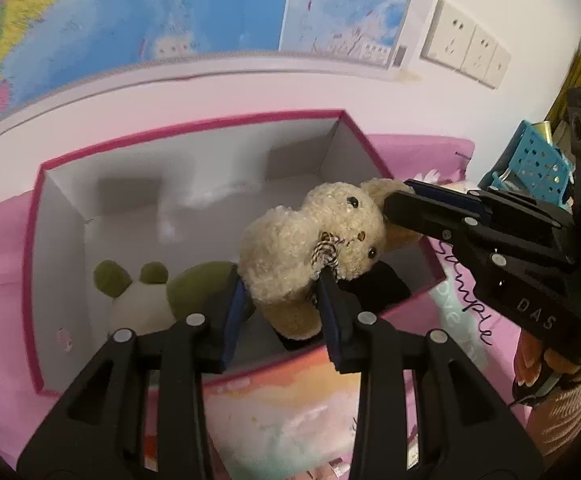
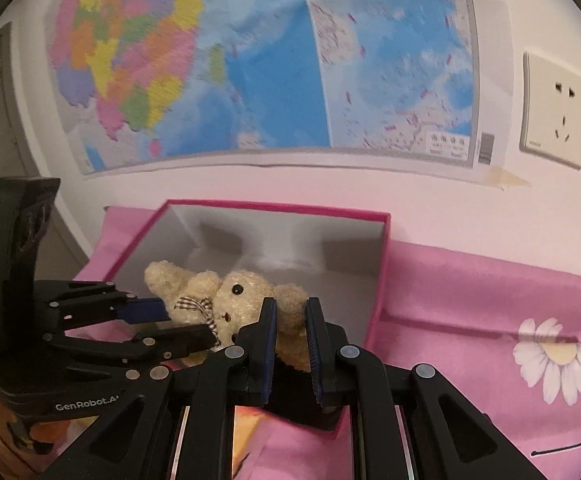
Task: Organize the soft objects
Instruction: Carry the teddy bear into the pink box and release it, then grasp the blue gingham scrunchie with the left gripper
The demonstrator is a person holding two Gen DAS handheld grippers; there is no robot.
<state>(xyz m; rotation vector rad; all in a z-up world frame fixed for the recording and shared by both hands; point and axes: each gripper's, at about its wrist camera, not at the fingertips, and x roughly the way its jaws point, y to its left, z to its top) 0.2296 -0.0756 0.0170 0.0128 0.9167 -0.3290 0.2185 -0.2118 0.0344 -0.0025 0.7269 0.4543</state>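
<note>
1. Evidently, you had the cream teddy bear (image 1: 310,248) gripped at both ends above the pink-rimmed box (image 1: 194,128), which sat on a pink flowered cloth (image 2: 490,300).
2. Your left gripper (image 1: 282,300) was clenched on the bear's body, its blue-padded fingers (image 1: 234,308) pressing the plush from either side just below the checked bow.
3. Your right gripper (image 2: 290,332) was likewise clamped, holding one of the bear's ears, seen in the right wrist view squeezed between the pads.
4. The bear hung over the box's near right corner, not yet resting on the floor of the box as far as these views showed.
5. One toy was already stowed: a green-and-white panda plush (image 1: 142,296) lay on the box floor, toward the near left side.
6. By my reckoning you were partway through, with one soft toy packed and the bear in transit, lowering and releasing left to do.
7. Whether other soft toys waited outside the box could not be told; a blue perforated basket (image 1: 538,164) stood off to the right.
</note>
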